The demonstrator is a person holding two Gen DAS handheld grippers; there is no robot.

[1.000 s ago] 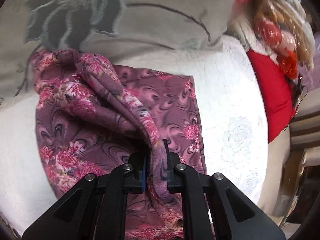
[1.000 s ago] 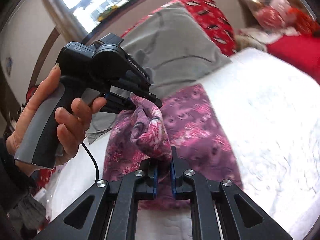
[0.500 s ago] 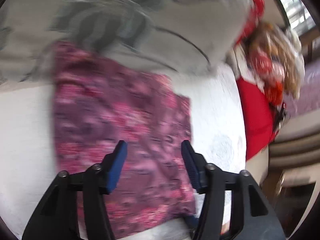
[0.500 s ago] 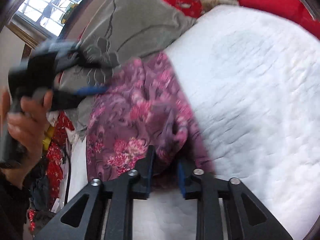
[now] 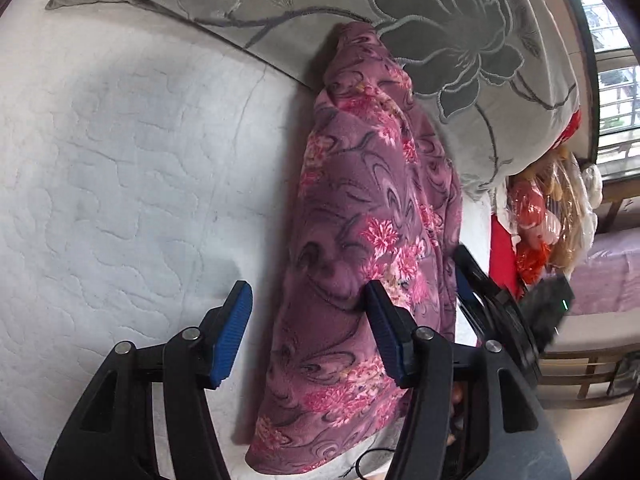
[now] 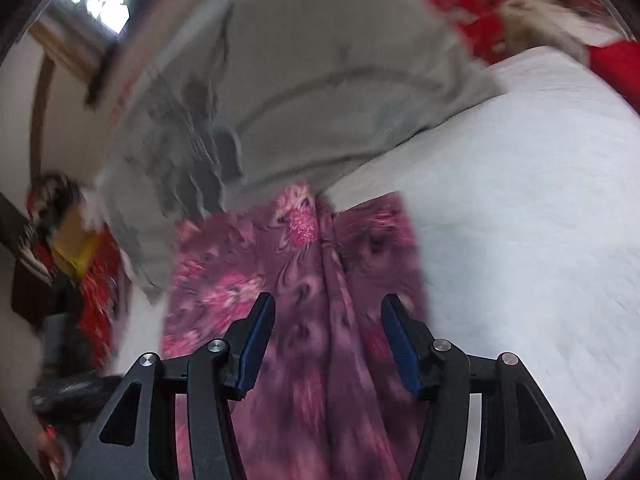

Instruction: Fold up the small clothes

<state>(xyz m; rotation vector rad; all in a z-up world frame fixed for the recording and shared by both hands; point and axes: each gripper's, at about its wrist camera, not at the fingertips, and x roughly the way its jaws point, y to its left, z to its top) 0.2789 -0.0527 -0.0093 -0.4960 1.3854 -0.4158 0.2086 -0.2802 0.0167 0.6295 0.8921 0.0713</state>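
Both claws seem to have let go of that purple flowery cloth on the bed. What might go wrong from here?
The purple floral garment lies bunched with a raised ridge, so the fold may slump or set crooked. Its far end touches the grey pillow, which a next grab might catch. The right gripper, jaws opening, and the open left gripper hover close and might drag the fabric on the white quilt.

the purple floral garment (image 5: 372, 240) looked like soft, matt fleece; the white mattress cover (image 5: 132, 168) was quilted cloth, the grey pillow (image 5: 460, 40) perhaps embroidered.
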